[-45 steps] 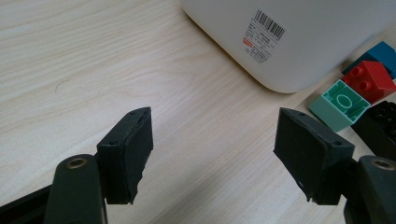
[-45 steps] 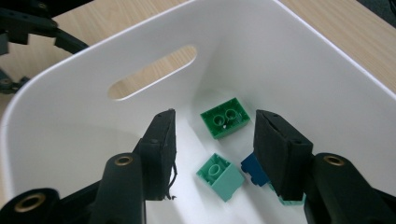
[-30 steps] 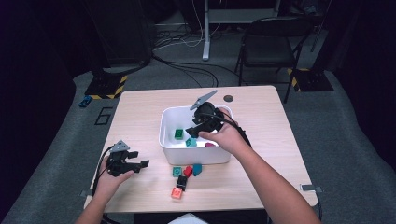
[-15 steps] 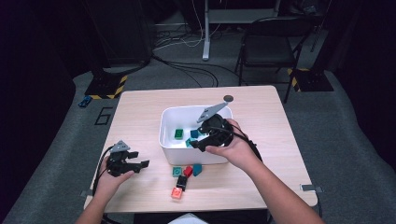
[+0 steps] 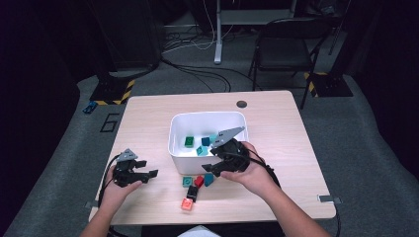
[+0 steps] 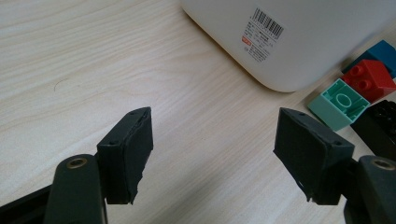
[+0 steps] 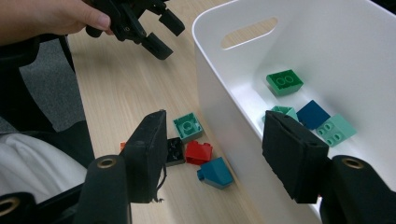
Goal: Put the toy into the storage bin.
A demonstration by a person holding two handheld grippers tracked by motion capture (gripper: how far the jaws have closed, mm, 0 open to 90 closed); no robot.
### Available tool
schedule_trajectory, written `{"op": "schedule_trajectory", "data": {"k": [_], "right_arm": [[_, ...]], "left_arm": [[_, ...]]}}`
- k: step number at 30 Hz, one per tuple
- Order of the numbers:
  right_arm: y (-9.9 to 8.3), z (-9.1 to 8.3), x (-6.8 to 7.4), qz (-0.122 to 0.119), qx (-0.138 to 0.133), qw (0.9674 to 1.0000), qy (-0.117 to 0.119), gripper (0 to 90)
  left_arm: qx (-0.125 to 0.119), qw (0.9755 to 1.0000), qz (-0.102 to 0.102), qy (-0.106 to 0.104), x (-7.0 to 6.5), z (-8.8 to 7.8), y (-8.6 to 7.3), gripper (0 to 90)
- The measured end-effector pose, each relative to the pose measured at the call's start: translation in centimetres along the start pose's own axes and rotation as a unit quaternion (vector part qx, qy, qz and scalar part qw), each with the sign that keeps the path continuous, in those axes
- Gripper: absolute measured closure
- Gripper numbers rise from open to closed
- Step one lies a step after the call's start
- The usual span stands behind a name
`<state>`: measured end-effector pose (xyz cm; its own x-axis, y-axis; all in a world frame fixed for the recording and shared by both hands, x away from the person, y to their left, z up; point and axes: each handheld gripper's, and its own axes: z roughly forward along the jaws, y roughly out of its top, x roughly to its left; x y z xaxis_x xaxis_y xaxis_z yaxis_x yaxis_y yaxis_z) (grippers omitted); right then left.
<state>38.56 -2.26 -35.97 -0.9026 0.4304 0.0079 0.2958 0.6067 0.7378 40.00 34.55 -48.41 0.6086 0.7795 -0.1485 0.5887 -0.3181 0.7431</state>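
Since the earlier frame, the right gripper has come back from inside the white plastic bin to its near wall, fingers just opening, nothing between them. Left gripper rests at the worktop's 8 o'clock, fingers apart and empty. Loose studded bricks lie at 6 o'clock of the bin; the teal sloped brick sits directly below the right fingers, nearer that hand, beside the glossy red brick.
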Motion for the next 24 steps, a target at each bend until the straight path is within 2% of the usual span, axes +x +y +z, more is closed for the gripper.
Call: {"op": "schedule_trajectory", "data": {"k": [4,14,24], "right_arm": [[-1.1,0.5,0.4,-0.005,0.0,0.9999,0.009,40.5],[-3.9,2.9,1.1,0.011,0.012,0.9996,0.025,41.7],[-6.6,5.7,0.9,0.027,0.03,0.9991,0.006,41.6]], "left_arm": [[-0.004,1.0,0.001,0.001,0.0,0.1,0.0,27.7],[0.001,1.0,0.0,-0.001,0.0,0.1,0.0,27.6],[0.002,1.0,0.002,-0.001,-0.1,0.2,0.0,27.7]]}}
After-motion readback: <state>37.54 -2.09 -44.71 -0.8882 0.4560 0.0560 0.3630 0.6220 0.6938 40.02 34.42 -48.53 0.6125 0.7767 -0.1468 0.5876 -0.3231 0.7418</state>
